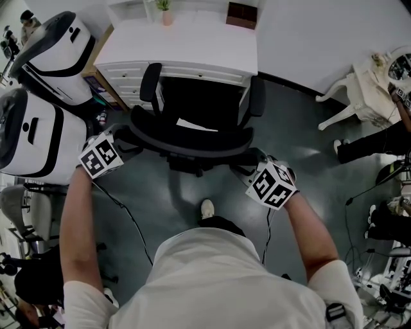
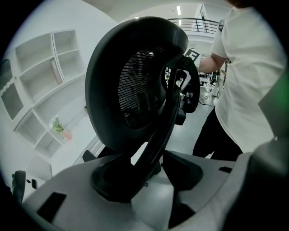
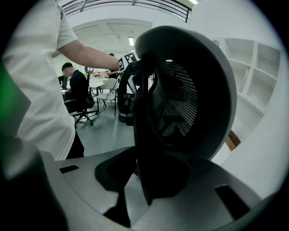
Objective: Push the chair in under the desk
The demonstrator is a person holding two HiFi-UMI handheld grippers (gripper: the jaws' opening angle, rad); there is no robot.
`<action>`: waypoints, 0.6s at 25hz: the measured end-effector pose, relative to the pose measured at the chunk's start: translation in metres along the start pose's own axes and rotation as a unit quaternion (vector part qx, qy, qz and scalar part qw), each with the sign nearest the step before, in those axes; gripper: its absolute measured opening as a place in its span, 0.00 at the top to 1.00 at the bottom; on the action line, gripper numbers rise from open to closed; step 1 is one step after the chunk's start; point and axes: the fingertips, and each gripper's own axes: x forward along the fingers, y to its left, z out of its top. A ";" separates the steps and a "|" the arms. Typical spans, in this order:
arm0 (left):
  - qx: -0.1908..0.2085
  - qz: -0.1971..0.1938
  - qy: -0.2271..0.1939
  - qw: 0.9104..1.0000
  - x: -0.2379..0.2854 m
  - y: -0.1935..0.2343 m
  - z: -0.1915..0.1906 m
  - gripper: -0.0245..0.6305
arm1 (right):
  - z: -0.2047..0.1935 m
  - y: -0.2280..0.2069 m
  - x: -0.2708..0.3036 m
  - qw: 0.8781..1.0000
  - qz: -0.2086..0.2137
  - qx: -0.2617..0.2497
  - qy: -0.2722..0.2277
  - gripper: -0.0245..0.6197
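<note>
1. Chair [image 1: 192, 138] first: it is black, it faces the white desk [image 1: 186, 45], and its curved backrest is turned toward you. Its seat reaches up to the desk's front edge, and both armrests stand close to the drawer fronts.
2. Your left gripper [image 1: 126, 137] is on the left end of the backrest. In the left gripper view the dark rim of the backrest runs down between the pads, and the left gripper [image 2: 153, 173] is clamped on that rim.
3. Your right gripper [image 1: 253, 159] is on the right end of the backrest, roughly level with the other. In the right gripper view the rim stands upright between the pads, and the right gripper [image 3: 142, 176] is closed onto it.
4. A white sheet [image 1: 196, 124] lies on the seat.
5. On the desk's far edge stand a small potted plant [image 1: 166, 11] and a brown box [image 1: 242, 14], well apart.
6. Your shoe [image 1: 207, 207] is on the grey floor just behind the chair's base.
7. Two white-and-black machines [image 1: 38, 138] stand to the left of the chair.
</note>
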 end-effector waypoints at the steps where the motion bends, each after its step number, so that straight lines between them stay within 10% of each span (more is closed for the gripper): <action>1: 0.000 0.001 0.000 1.000 0.000 0.000 0.000 0.63 | 0.000 0.000 0.000 1.000 -0.001 0.000 0.000 0.80; 15: -0.028 0.079 -0.012 0.996 -0.006 0.002 -0.006 0.55 | 0.001 0.005 0.001 0.999 -0.031 0.009 0.001 0.79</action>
